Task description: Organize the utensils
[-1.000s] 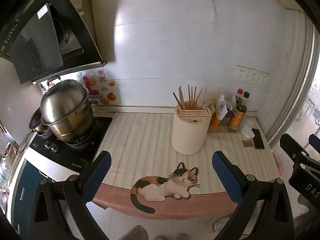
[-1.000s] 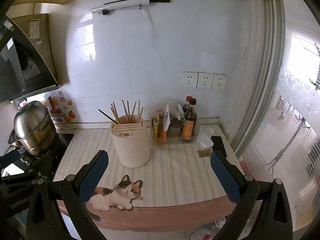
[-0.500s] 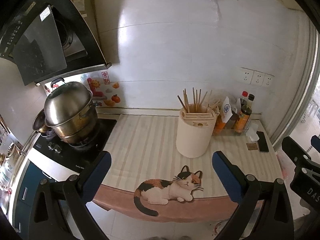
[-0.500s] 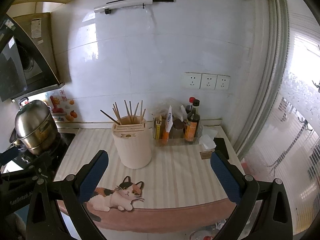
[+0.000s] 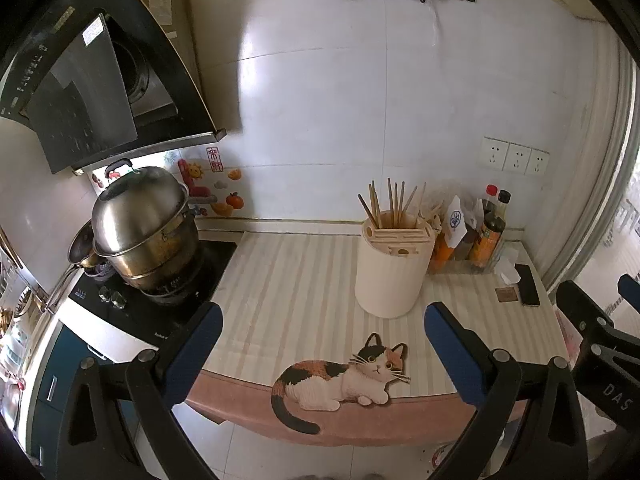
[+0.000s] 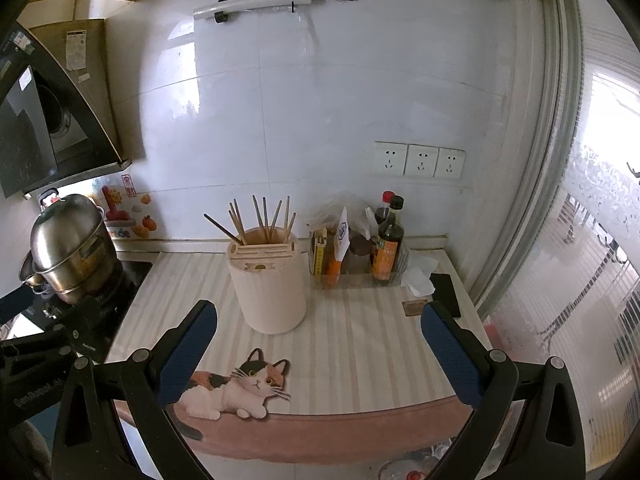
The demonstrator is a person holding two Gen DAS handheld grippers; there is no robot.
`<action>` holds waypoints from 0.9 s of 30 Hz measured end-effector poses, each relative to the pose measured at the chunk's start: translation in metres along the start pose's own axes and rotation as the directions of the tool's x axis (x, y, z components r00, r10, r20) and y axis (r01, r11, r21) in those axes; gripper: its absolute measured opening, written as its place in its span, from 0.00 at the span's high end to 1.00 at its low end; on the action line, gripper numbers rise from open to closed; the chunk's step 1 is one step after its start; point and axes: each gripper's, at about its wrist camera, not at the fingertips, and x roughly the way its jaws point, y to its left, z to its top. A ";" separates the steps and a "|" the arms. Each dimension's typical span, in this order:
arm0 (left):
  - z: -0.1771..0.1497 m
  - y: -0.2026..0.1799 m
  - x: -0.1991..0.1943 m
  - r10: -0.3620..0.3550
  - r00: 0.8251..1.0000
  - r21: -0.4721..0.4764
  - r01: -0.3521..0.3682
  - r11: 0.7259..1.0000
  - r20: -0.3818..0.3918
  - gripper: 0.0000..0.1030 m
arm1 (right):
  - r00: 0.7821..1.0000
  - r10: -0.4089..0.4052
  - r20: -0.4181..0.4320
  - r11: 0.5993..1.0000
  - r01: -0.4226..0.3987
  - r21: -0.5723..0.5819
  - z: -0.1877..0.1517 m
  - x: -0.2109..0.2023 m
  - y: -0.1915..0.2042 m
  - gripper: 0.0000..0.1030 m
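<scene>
A cream cylindrical utensil holder stands on the striped counter mat, with several wooden chopsticks upright in it. It also shows in the right wrist view, with its chopsticks. My left gripper is open and empty, held in front of the counter's front edge. My right gripper is open and empty too, level with the counter edge, to the right of the left one.
A steel steamer pot sits on the black stove at left under a range hood. Sauce bottles stand in a clear tray right of the holder. A phone and tissue lie near the window.
Both grippers have risen and shifted slightly left, so the counter and holder sit lower and further right in view. Both stay open and empty.
</scene>
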 end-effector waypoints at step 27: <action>0.005 -0.003 -0.006 -0.003 1.000 0.003 0.003 1.000 0.007 0.00 | 1.000 -0.005 0.006 1.000 0.005 -0.010 -0.001 -0.004 0.000 0.00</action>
